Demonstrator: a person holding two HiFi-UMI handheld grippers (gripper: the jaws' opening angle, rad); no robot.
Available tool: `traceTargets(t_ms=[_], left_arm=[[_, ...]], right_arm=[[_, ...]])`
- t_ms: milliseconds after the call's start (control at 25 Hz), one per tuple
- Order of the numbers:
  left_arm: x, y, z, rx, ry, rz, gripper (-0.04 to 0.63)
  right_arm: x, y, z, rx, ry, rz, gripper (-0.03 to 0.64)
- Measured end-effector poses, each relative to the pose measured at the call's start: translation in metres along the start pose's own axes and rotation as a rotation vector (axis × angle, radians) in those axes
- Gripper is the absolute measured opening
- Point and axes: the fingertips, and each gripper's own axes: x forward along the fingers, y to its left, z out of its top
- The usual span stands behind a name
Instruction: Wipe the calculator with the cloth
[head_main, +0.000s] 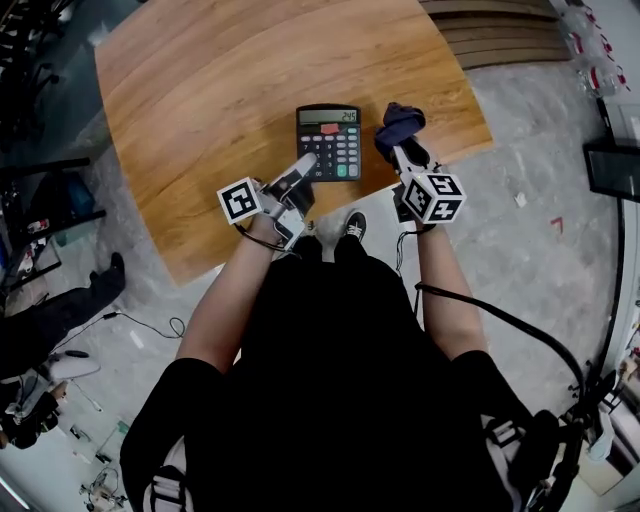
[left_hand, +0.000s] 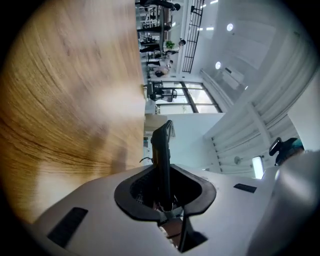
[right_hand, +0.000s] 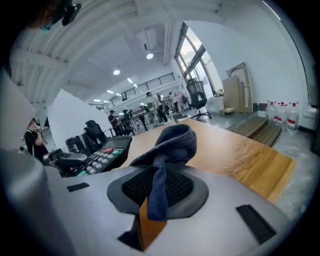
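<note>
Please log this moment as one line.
left gripper: shut on calculator | right gripper: shut on cloth | cloth right of calculator, not touching

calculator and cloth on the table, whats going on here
A person stands at a wooden table with a gripper in each hand. The left gripper is clamped on the near left edge of the calculator, steadying it. The right gripper holds a bunched dark blue cloth just to the right of the calculator, not on it, so wiping has not begun.
</note>
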Motion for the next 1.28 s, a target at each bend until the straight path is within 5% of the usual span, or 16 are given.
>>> traceTargets(t_ms=[280,640,960,1280], left_arm=[[0.007,0.063,-0.005,-0.006,0.030,0.154,0.072],[0.009,0.106,0.000,0.061,0.064,0.259,0.072],[0.007,0.111,-0.001,0.211,0.099,0.377,0.089],[-0.001,0.116,-0.003,0.475,0.216,0.683,0.147]], right_arm=[[0.021,-0.002,-0.049,-0.116,0.211,-0.111,0.069],[0.045,-0.007,-0.081,-0.175,0.332,-0.168,0.069],[0.051,0.001,-0.092,-0.345,0.432,-0.196,0.069],[0.043,0.003,-0.089,-0.390,0.467,-0.218,0.071]])
